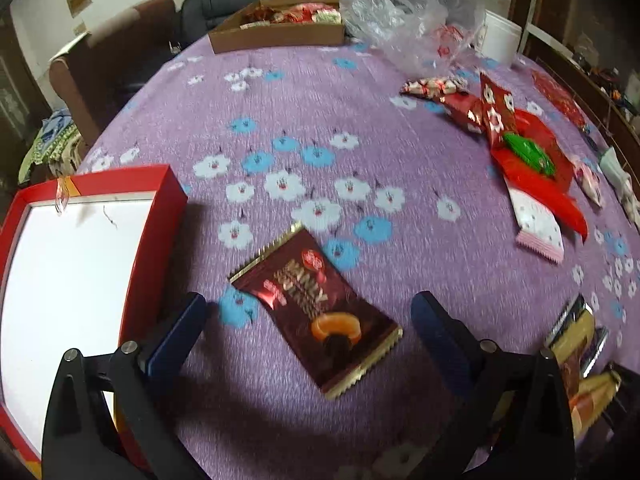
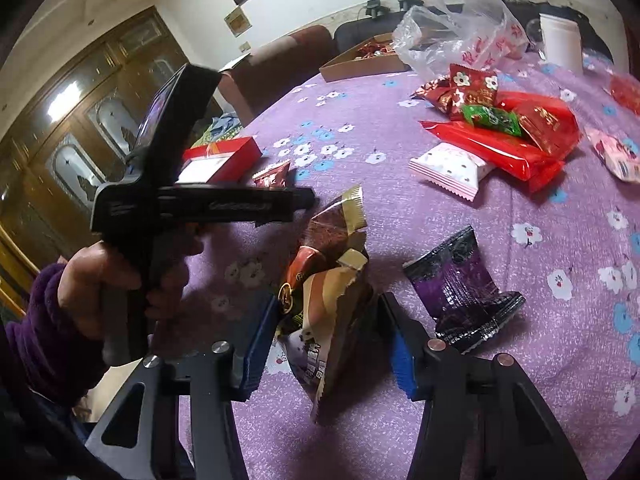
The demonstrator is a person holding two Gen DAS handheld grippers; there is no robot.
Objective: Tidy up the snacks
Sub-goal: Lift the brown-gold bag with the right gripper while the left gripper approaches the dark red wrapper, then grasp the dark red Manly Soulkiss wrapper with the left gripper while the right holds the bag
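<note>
At the far left of the left wrist view lies a shallow red cardboard box with a white inside [image 1: 76, 264], empty as far as it shows, resting on the purple tablecloth printed with white and blue flowers [image 1: 360, 80]. Just right of the box hangs the left gripper [image 1: 308, 320], its blue-padded jaws spread wide and touching nothing; between them, flat on the cloth, lies a dark maroon foil snack packet with gold crimped ends and an orange ring pictured on it [image 1: 316, 312], turned at a slant. Farther back stands a flat brown cardboard tray holding red and white sweets [image 1: 276, 36], and to its right a crumpled clear plastic bag [image 1: 400, 20] and a white tub [image 1: 500, 40]. At the right of that view sits a heap of red wrappers with a small green sweet on top [image 1: 528, 156], and a pink-and-white packet with sawtooth ends [image 1: 540, 232] in front of it. In the right wrist view, a hand in a purple fleecy sleeve [image 2: 104, 292] holds the left gripper's black handle at the left. Right of it, the right gripper [image 2: 328, 340] has its jaws part-way apart around a bunch of brown and gold snack wrappers [image 2: 328, 288] that stands up between them; the left pad lies against the bunch, but whether both pads press on it I cannot tell. Just right of the gripper lies a dark purple foil packet [image 2: 464, 284] on the cloth.
</note>
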